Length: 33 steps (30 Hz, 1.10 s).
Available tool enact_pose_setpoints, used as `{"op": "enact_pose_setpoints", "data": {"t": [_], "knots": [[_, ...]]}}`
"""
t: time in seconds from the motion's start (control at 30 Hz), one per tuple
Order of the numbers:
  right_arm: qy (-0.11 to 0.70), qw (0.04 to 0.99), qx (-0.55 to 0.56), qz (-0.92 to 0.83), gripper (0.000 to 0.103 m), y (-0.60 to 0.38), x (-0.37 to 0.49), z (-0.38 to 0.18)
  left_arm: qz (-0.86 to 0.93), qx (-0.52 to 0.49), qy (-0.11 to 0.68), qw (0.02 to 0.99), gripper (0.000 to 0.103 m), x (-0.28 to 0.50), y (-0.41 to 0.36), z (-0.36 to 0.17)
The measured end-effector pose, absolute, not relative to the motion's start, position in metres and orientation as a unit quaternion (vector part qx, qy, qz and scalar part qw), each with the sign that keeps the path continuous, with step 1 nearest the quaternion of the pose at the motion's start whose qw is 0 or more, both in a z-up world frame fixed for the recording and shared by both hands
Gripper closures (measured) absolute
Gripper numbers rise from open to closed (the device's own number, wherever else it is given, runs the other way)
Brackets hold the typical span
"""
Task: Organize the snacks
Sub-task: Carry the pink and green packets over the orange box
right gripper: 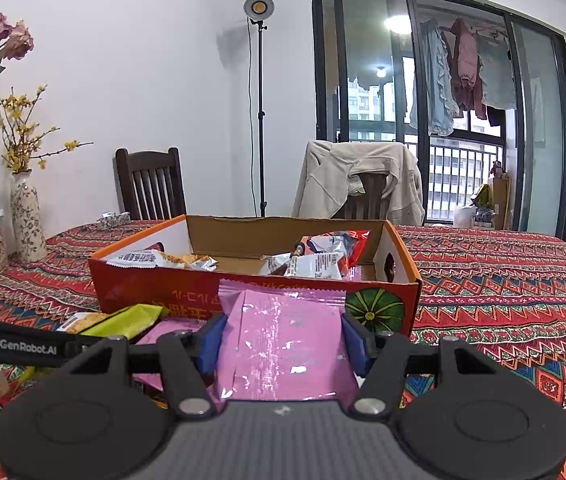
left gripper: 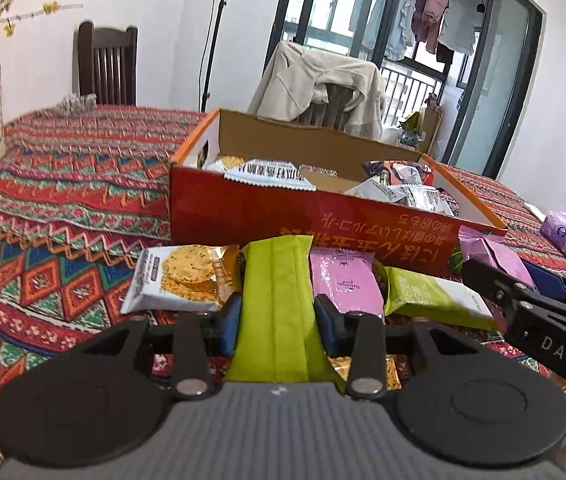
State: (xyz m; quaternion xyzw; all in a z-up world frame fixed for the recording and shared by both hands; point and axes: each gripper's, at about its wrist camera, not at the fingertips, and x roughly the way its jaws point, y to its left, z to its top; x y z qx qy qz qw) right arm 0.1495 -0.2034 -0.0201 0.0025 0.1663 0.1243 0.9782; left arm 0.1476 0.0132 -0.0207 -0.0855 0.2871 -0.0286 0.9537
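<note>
The left tongs (left gripper: 277, 316) clench a green packet (left gripper: 275, 292); the right tongs (right gripper: 281, 344) grasp a pink packet (right gripper: 283, 336), both probably bound for the box (left gripper: 283, 216) just ahead.

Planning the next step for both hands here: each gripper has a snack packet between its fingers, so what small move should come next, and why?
Probably lift both packets and carry them over the near wall of the orange box. The left gripper is shut on the green packet, the right gripper on the pink packet, and the box just ahead already holds snacks.
</note>
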Motion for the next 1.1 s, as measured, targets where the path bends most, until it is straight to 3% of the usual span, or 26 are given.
{"op": "enact_pose_setpoints", "data": {"t": [1.1], "knots": [[0.103, 0.987, -0.024, 0.124, 0.043, -0.196, 0.129, -0.002, -0.020, -0.047, 0.177, 0.983, 0.064, 0.124, 0.000, 0.031]]}}
